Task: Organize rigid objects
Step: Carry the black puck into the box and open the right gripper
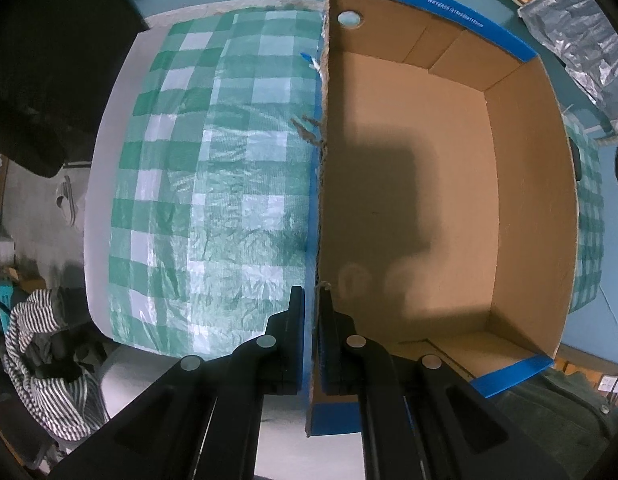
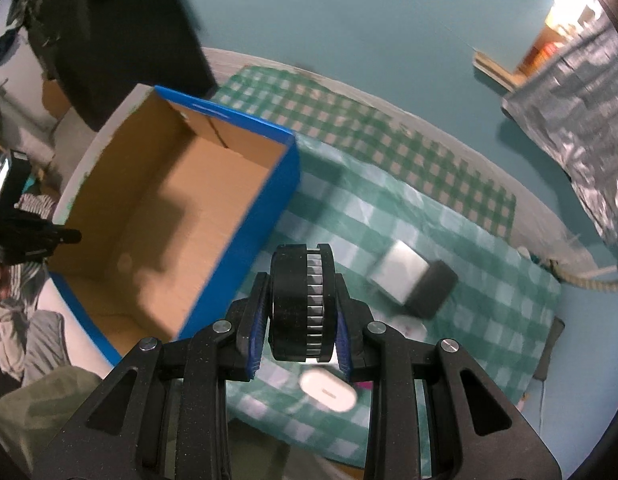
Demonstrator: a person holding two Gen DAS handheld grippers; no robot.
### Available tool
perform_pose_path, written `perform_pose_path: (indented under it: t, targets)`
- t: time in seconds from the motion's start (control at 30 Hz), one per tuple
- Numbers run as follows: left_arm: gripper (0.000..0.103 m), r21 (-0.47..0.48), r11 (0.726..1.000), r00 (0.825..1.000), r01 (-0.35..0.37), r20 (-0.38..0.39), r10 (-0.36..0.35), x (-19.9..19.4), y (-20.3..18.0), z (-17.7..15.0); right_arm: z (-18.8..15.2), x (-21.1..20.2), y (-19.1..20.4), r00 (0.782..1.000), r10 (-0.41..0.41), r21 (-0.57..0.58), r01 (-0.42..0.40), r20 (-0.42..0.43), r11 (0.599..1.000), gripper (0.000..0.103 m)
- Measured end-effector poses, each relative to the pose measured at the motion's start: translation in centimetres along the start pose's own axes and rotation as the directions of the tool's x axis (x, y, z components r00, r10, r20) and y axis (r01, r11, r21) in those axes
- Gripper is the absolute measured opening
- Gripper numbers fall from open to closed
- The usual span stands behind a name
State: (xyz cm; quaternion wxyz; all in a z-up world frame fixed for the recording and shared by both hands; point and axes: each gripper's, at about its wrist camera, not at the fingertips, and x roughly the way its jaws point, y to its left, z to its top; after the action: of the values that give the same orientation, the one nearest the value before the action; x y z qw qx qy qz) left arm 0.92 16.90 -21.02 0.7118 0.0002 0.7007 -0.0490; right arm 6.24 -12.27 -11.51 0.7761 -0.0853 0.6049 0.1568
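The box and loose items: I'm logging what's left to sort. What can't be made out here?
- Right wrist: silver-and-black object is motion-blurred; identity unclear.
- Right wrist: white case partly hidden behind right gripper holding the black wheel.
- Left wrist: box near corner hidden by left gripper.

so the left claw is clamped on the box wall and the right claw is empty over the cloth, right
Not quite. The left claw is clamped on the wall of the cardboard box, but the right claw is not empty: the right wrist view shows it shut on a black disc with a ridged metal band, above the checked cloth.
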Motion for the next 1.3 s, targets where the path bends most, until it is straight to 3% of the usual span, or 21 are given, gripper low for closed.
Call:
perform_pose_path:
  t: [0.67,1.3]
  targets:
    - [0.006,0.015,1.0,1.0,0.019,-0.007,-0.019,-0.1,0.3,-0.2,3.4,6.3,8.2,0.994,0.052,-0.141,-0.064,-0.091,0.988,0.028]
    - [0.006,0.029,1.0,1.0,0.008,-0.011,-0.008,-0.2,-0.1,-0.3,2.5,11.6,9.0,0.98,0.004,-0.153,-0.035,-0.199,0.988,0.028]
